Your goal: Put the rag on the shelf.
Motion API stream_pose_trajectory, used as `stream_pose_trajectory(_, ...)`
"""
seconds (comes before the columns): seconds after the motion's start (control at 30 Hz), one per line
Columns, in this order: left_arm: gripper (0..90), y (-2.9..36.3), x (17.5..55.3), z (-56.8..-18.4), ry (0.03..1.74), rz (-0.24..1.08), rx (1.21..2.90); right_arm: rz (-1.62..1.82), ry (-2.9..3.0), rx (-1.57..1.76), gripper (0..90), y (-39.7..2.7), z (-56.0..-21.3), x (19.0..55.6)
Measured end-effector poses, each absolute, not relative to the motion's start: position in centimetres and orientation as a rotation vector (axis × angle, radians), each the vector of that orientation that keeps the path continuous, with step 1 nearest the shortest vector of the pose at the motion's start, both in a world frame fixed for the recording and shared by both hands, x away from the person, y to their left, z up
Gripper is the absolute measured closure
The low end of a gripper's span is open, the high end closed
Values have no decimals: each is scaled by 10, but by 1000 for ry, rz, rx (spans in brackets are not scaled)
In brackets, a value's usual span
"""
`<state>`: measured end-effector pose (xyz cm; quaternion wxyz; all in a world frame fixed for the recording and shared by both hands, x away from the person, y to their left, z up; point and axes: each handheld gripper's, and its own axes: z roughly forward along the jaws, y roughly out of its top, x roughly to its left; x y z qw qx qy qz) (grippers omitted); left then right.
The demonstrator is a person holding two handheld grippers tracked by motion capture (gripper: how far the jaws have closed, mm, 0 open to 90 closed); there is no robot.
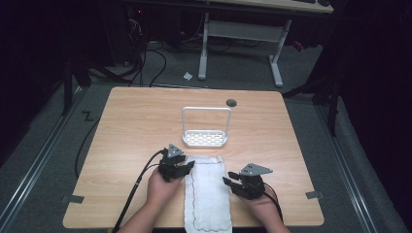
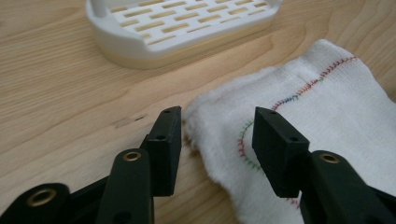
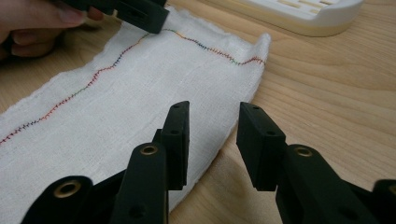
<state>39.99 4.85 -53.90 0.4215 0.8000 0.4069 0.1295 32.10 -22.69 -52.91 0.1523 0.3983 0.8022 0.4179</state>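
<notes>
A white cloth (image 1: pixel 206 194) with a multicoloured stitched line lies flat on the wooden table (image 1: pixel 272 131), reaching its near edge. My left gripper (image 1: pixel 188 166) is open at the cloth's left side near the far corner. In the left gripper view the gripper (image 2: pixel 217 116) has one jaw over bare wood and the other over the cloth (image 2: pixel 327 107). My right gripper (image 1: pixel 227 178) is open at the cloth's right side. In the right gripper view the gripper (image 3: pixel 212 109) has its jaws on either side of the edge of the cloth (image 3: pixel 154 84). Neither gripper holds anything.
A white slotted tray with a tall wire handle (image 1: pixel 205 138) stands just beyond the cloth, at mid-table. A round cable hole (image 1: pixel 231 102) sits behind it. Past the table are another desk's white legs (image 1: pixel 276 63) and floor cables (image 1: pixel 145 58).
</notes>
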Motion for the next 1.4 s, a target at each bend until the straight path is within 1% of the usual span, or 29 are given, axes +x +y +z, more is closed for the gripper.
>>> stream_pose_trajectory(0.03, 542, 47, 400, -539, 1024, 341, 2005, 1200, 2302, 1141, 639, -227, -529, 321)
stream_pose_trajectory(0.07, 576, 47, 400, -539, 1024, 341, 2005, 1200, 2302, 1141, 639, -227, -529, 321)
stream_pose_trajectory(0.1, 624, 44, 399, -539, 1025, 333, 2004, 1201, 2300, 1144, 619, -227, -529, 322)
stream_pose_trajectory(0.17, 638, 43, 398, -539, 1022, 341, 2008, 1201, 2300, 1143, 614, -227, -529, 322)
stream_pose_trajectory(0.2, 686, 44, 398, -539, 1019, 324, 2007, 1199, 2298, 1132, 597, -226, -529, 323)
stream_pose_trajectory(0.27, 753, 44, 399, -539, 1021, 311, 2004, 1196, 2297, 1132, 587, -226, -530, 323)
stream_pose_trajectory(0.3, 753, 46, 401, -540, 1029, 266, 1988, 1194, 2295, 1132, 579, -226, -530, 324)
stream_pose_trajectory(0.33, 806, 48, 403, -541, 1045, 228, 1972, 1210, 2282, 1158, 559, -224, -530, 326)
stream_pose_trajectory(0.5, 816, 48, 402, -541, 1045, 234, 1973, 1217, 2240, 1181, 546, -219, -525, 334)
stream_pose_trajectory(0.57, 815, 48, 402, -541, 1044, 236, 1974, 1218, 2206, 1210, 550, -212, -521, 349)
stream_pose_trajectory(0.6, 815, 48, 402, -541, 1044, 236, 1974, 1218, 2206, 1210, 550, -212, -521, 349)
stream_pose_trajectory(0.63, 815, 48, 402, -541, 1044, 235, 1974, 1186, 2207, 1226, 550, -206, -521, 359)
stream_pose_trajectory(0.7, 815, 47, 402, -541, 1042, 237, 1976, 1168, 2204, 1222, 554, -204, -522, 363)
stream_pose_trajectory(0.77, 815, 47, 401, -540, 1038, 241, 1980, 1102, 2193, 1238, 560, -199, -526, 378)
stream_pose_trajectory(0.83, 815, 47, 401, -540, 1036, 242, 1981, 1105, 2205, 1241, 562, -198, -527, 381)
stream_pose_trajectory(0.93, 815, 48, 401, -541, 1037, 237, 1980, 1083, 2231, 1258, 590, -195, -530, 386)
stream_pose_trajectory(1.13, 815, 48, 401, -541, 1037, 229, 1979, 1060, 2253, 1264, 609, -194, -535, 384)
stream_pose_trajectory(1.17, 815, 49, 401, -541, 1038, 227, 1978, 1063, 2258, 1272, 618, -194, -536, 384)
stream_pose_trajectory(1.2, 815, 49, 401, -541, 1038, 224, 1977, 1079, 2260, 1272, 653, -194, -537, 384)
stream_pose_trajectory(1.27, 816, 50, 401, -541, 1040, 216, 1974, 1088, 2260, 1269, 660, -195, -537, 384)
stream_pose_trajectory(1.37, 816, 51, 402, -541, 1044, 197, 1966, 1104, 2262, 1268, 712, -194, -538, 382)
stream_pose_trajectory(1.4, 816, 51, 402, -541, 1044, 197, 1966, 1104, 2262, 1268, 712, -194, -538, 382)
